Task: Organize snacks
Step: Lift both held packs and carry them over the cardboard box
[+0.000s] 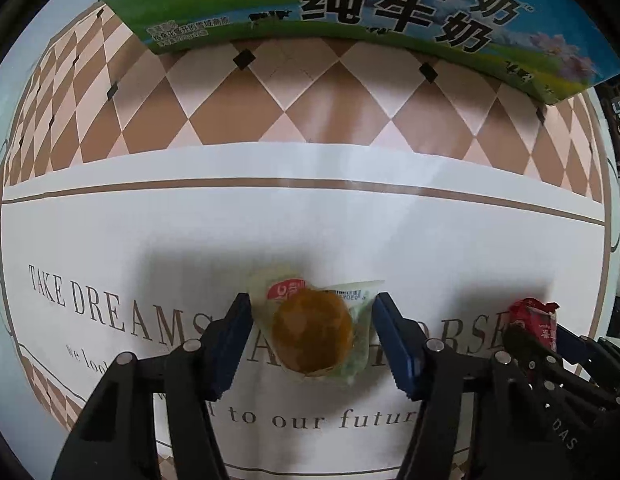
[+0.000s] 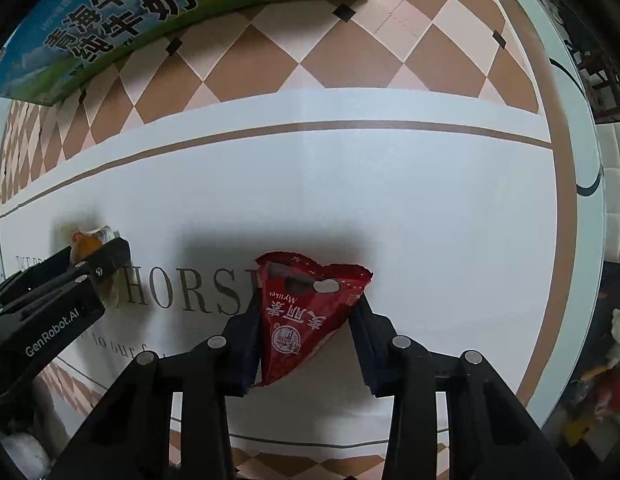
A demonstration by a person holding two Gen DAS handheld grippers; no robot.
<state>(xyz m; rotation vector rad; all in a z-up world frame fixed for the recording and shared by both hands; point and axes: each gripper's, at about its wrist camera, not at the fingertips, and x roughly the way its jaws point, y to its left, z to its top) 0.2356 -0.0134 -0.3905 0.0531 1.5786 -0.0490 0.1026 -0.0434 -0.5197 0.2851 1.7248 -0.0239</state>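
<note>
Red packet (image 2: 305, 320) between right tool (image 2: 305, 336) fingers, wrapped cake (image 1: 314, 332) between left tool (image 1: 312, 336)

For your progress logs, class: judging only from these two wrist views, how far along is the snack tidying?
Nothing looks put away yet. In hand: the left gripper brackets the clear-wrapped round pastry, jaws apart; the right gripper pinches the red snack packet. Left: both snacks still need stowing, perhaps in the milk carton box behind them.

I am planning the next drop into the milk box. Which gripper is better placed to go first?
Probably the right. Its fingers already pinch the red packet, while the left gripper stands open around the cake, not yet gripping. The milk box lies ahead of both.
</note>
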